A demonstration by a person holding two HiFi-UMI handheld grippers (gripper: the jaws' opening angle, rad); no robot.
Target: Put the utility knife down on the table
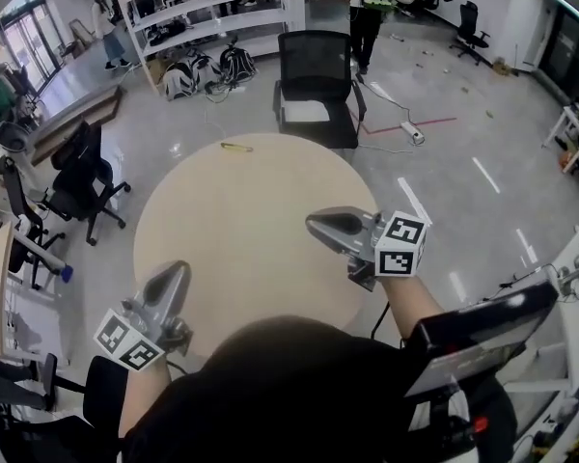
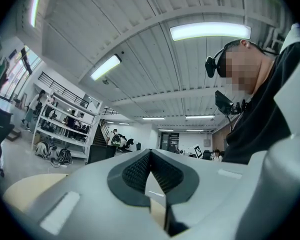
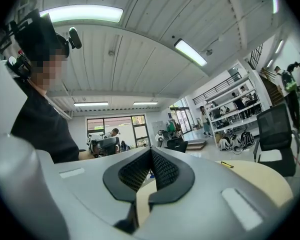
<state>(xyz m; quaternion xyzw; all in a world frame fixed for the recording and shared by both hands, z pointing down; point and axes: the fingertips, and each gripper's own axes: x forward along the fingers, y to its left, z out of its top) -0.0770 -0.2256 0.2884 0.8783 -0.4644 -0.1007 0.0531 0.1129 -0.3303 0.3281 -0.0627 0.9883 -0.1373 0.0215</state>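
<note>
Utility knife [image 1: 235, 147], small and yellow, is seen lying at the far edge of the round bench [image 1: 241, 249], well apart from both grippers. At the near side, the left gripper [image 1: 179, 272] and the right gripper [image 1: 314, 222] are held with fingers pressed together, nothing between them.

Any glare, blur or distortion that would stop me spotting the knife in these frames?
Head view: even light, sharp, edges bent; knife tiny but clear on the table. Right gripper view: fisheye, dark corners, lamp blown out. Left gripper view: same, knife not seen.
</note>
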